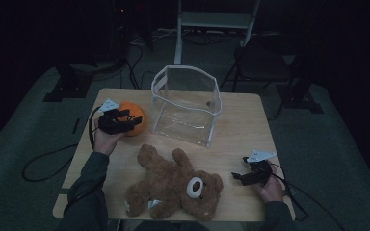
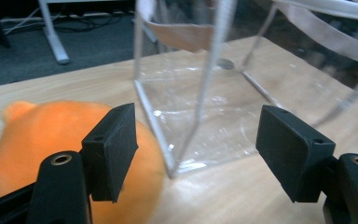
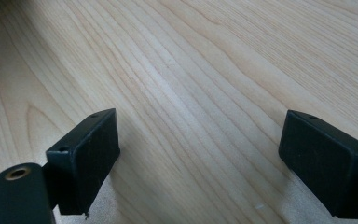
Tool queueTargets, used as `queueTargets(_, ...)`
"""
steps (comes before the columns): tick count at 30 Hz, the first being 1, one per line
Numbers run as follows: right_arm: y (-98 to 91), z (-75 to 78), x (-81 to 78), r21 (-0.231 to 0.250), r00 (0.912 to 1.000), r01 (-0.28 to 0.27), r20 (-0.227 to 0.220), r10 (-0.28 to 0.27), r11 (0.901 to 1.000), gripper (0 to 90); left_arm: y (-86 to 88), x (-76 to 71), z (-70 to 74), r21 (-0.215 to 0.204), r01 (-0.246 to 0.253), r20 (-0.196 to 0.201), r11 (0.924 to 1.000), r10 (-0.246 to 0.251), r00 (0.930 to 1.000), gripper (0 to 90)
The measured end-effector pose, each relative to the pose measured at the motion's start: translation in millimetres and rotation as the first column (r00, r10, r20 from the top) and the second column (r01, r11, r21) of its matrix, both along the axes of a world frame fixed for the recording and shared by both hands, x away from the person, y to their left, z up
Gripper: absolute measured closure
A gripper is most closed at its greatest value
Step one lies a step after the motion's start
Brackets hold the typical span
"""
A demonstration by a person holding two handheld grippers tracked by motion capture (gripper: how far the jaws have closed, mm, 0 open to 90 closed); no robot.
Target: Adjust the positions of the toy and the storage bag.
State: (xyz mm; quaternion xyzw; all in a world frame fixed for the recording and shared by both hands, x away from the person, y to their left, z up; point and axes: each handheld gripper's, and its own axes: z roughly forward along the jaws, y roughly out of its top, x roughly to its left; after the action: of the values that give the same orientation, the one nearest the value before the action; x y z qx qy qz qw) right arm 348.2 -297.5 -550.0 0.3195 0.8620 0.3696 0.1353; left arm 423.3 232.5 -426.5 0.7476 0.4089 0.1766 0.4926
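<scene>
An orange plush toy (image 1: pixel 138 113) lies on the wooden table (image 1: pixel 241 130) at the left. My left gripper (image 1: pixel 131 119) is over its near side, jaws open. In the left gripper view the orange toy (image 2: pixel 32 135) sits behind and around the left jaw, and the gap of the gripper (image 2: pixel 196 140) faces a clear plastic bag (image 2: pixel 205 107). That bag (image 1: pixel 188 103) stands open-topped at the table's middle back. A brown teddy bear (image 1: pixel 173 185) lies on its back at the front. My right gripper (image 1: pixel 236 176) rests open at the front right, over bare wood (image 3: pixel 191 70), its jaws (image 3: pixel 200 154) holding nothing.
Dark floor surrounds the table, with cables (image 1: pixel 43 163) at the left and stand legs (image 1: pixel 178 43) and a chair frame behind. The table's right half between the bag and the right hand is bare wood.
</scene>
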Motion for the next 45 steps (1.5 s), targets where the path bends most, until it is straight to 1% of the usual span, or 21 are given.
queueTargets(3, 0.0, 0.0, 0.0, 0.0, 1.0, 0.0, 0.0, 0.0, 1.0, 11.5, -1.4, -8.8, -3.3, 0.005, 0.025, -0.008, 0.9997, -0.025, 0.9997, 29.3)
queueTargets(7, 0.0, 0.0, 0.0, 0.0, 1.0, 0.0, 0.0, 0.0, 1.0, 11.5, -2.7, -20.1, -8.4, -0.009, 0.047, -0.022, 0.9988, -0.048, 0.9986, 28.6)
queueTargets(10, 0.0, 0.0, 0.0, 0.0, 1.0, 0.0, 0.0, 0.0, 1.0, 11.5, -5.8, -29.6, -13.6, -0.002, 0.072, -0.029, 0.9974, -0.072, 0.997, 27.7)
queueTargets(12, 0.0, 0.0, 0.0, 0.0, 1.0, 0.0, 0.0, 0.0, 1.0, 11.5, -6.5, -32.8, -15.2, -0.002, 0.075, -0.031, 0.9972, -0.075, 0.9967, 27.3)
queueTargets(13, 0.0, 0.0, 0.0, 0.0, 1.0, 0.0, -0.001, 0.0, 1.0, 11.5, -7.9, -39.9, -19.1, -0.024, 0.088, -0.033, 0.9959, -0.088, 0.9955, 27.3)
queueTargets(16, 0.0, 0.0, 0.0, 0.0, 1.0, 0.0, 0.0, 0.0, 1.0, 11.5, -13.0, -48.8, -23.1, 0.001, 0.105, -0.034, 0.9945, -0.105, 0.9939, 27.3)
queueTargets(17, 0.0, 0.0, 0.0, 0.0, 1.0, 0.0, 0.0, 0.0, 1.0, 11.5, -14.9, -52.2, -24.9, 0.0, 0.116, -0.039, 0.9933, -0.116, 0.9925, 27.3)
queueTargets(21, 0.0, 0.0, 0.0, 0.0, 1.0, 0.0, 0.0, 0.0, 1.0, 11.5, -21.5, -58.7, -31.0, 0.009, 0.147, -0.052, 0.9891, -0.146, 0.9879, 26.5)
queueTargets(23, 0.0, 0.0, 0.0, 0.0, 1.0, 0.0, 0.0, 0.0, 1.0, 11.5, -24.9, -59.0, -35.6, 0.015, 0.153, -0.069, 0.988, -0.152, 0.986, 26.2)
queueTargets(25, 0.0, 0.0, 0.0, 0.0, 1.0, 0.0, 0.0, 0.0, 1.0, 11.5, -24.9, -59.0, -35.6, 0.015, 0.153, -0.069, 0.988, -0.152, 0.986, 25.8)
queueTargets(26, 0.0, 0.0, 0.0, 0.0, 1.0, 0.0, 0.0, 0.0, 1.0, 11.5, -27.6, -57.1, -45.9, 0.017, 0.154, -0.107, 0.9879, -0.152, 0.9826, 24.9)
queueTargets(28, 0.0, 0.0, 0.0, 0.0, 1.0, 0.0, 0.0, 0.0, 1.0, 11.5, -28.7, -55.7, -55.2, 0.029, 0.144, -0.129, 0.9891, -0.139, 0.9818, 24.9)
queueTargets(29, 0.0, 0.0, 0.0, 0.0, 1.0, 0.0, -0.001, 0.0, 1.0, 11.4, -28.9, -54.6, -60.4, 0.032, 0.142, -0.148, 0.9894, -0.136, 0.9796, 24.8)
queueTargets(30, 0.0, 0.0, 0.0, 0.0, 1.0, 0.0, -0.001, 0.0, 1.0, 11.4, -28.9, -54.6, -60.4, 0.032, 0.142, -0.148, 0.9894, -0.136, 0.9796, 24.3)
queueTargets(31, 0.0, 0.0, 0.0, 0.0, 1.0, 0.0, 0.0, 0.0, 1.0, 11.5, -28.8, -53.6, -68.0, 0.016, 0.145, -0.176, 0.9893, -0.14, 0.9745, 24.3)
queueTargets(34, 0.0, 0.0, 0.0, 0.0, 1.0, 0.0, 0.0, 0.0, 1.0, 11.5, -30.1, -53.1, -76.2, 0.012, 0.148, -0.202, 0.989, -0.142, 0.969, 24.2)
queueTargets(36, 0.0, 0.0, 0.0, 0.0, 1.0, 0.0, 0.0, 0.0, 1.0, 11.4, -30.0, -52.6, -77.7, 0.001, 0.153, -0.212, 0.9882, -0.149, 0.9659, 24.2)
queueTargets(38, 0.0, 0.0, 0.0, 0.0, 1.0, 0.0, 0.0, 0.0, 1.0, 11.5, -29.7, -54.1, -74.8, 0.002, 0.151, -0.197, 0.9886, -0.147, 0.9692, 24.3)
queueTargets(41, 0.0, 0.0, 0.0, 0.0, 1.0, 0.0, 0.0, 0.0, 1.0, 11.5, -27.8, -58.2, -65.7, -0.013, 0.157, -0.161, 0.9875, -0.157, 0.9744, 27.1)
queueTargets(43, 0.0, 0.0, 0.0, 0.0, 1.0, 0.0, -0.001, 0.0, 1.0, 11.4, -27.1, -61.5, -58.6, -0.028, 0.176, -0.138, 0.9841, -0.178, 0.9744, 27.2)
queueTargets(45, 0.0, 0.0, 0.1, 0.0, 1.0, -0.001, 0.001, 0.001, 1.0, 11.5, -28.5, -66.0, -51.5, -0.042, 0.206, -0.119, 0.9777, -0.209, 0.9706, 27.1)
